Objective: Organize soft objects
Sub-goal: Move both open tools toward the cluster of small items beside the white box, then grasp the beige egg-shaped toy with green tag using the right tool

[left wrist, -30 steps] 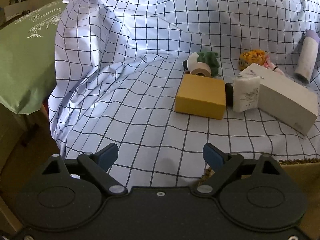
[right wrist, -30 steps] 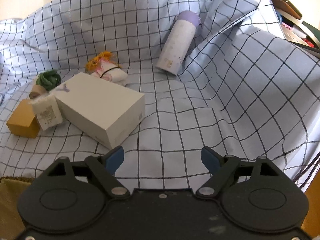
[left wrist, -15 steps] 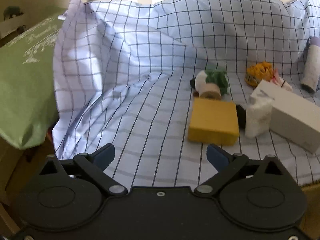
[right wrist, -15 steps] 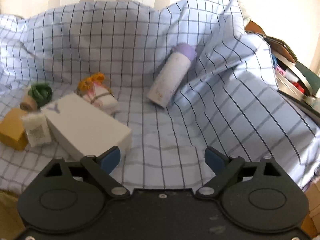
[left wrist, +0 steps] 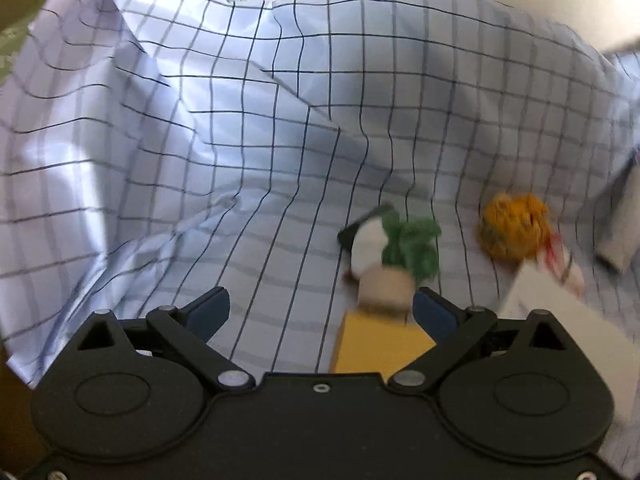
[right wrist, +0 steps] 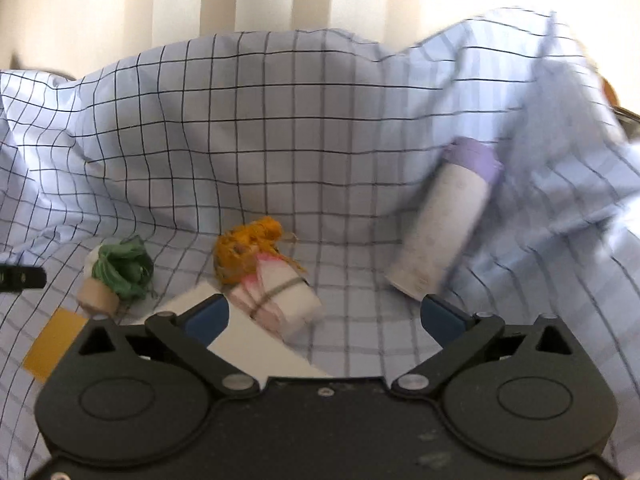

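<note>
Left wrist view now sits closer over the checked sheet (left wrist: 248,168) than a second ago, the yellow box (left wrist: 372,348) slid down to the lower edge behind the left gripper (left wrist: 320,306) and the green pillow gone from the left side, while the right view has swung so the white box (right wrist: 256,344) lies partly under the right gripper (right wrist: 324,316). Green soft bundle (left wrist: 412,246) and orange soft bundle (left wrist: 512,226) lie on the sheet just beyond the left claw, toward its right finger; the tied pink-white cloth roll (right wrist: 280,300) lies just ahead of the right claw, the purple-capped bottle (right wrist: 444,232) toward the sheet's right fold. Both claws have just been opening and stand wide apart, nothing between the pads.
</note>
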`<state>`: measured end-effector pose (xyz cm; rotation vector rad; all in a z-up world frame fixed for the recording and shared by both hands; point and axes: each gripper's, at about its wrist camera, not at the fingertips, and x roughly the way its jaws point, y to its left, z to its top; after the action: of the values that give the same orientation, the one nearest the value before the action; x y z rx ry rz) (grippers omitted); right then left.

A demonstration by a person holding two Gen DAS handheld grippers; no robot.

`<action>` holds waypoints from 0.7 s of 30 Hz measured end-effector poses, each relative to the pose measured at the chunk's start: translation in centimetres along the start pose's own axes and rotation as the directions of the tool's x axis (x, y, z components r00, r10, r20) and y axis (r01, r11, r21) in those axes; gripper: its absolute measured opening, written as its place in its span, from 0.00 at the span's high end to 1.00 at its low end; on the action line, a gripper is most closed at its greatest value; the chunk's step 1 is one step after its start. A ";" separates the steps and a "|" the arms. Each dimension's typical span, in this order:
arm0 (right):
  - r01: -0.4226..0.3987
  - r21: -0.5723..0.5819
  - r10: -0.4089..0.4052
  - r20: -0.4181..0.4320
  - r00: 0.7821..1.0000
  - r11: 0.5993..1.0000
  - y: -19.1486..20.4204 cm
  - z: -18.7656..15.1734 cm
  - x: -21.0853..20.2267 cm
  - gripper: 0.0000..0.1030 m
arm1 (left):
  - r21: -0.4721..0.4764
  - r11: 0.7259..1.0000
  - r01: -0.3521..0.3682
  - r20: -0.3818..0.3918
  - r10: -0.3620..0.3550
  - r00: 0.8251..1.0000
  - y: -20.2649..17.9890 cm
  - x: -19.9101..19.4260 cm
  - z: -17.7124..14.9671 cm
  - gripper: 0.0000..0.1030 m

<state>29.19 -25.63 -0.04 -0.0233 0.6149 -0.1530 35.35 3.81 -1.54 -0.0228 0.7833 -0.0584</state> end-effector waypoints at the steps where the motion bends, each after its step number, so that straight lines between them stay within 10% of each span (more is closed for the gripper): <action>1: -0.013 0.002 0.013 -0.002 1.000 1.000 0.3 0.4 1.1 0.01 | -0.025 1.000 0.006 -0.012 -0.006 1.000 0.1 0.8 0.8 0.08; 21: -0.083 0.157 0.127 -0.290 0.949 0.984 3.9 9.7 21.7 0.13 | -0.134 0.991 0.009 -0.130 -0.026 0.991 0.8 9.8 5.4 0.08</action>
<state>52.82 -25.30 -4.80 0.1751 0.9048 -0.0970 46.09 4.02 -4.62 -0.1543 0.9180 -0.0241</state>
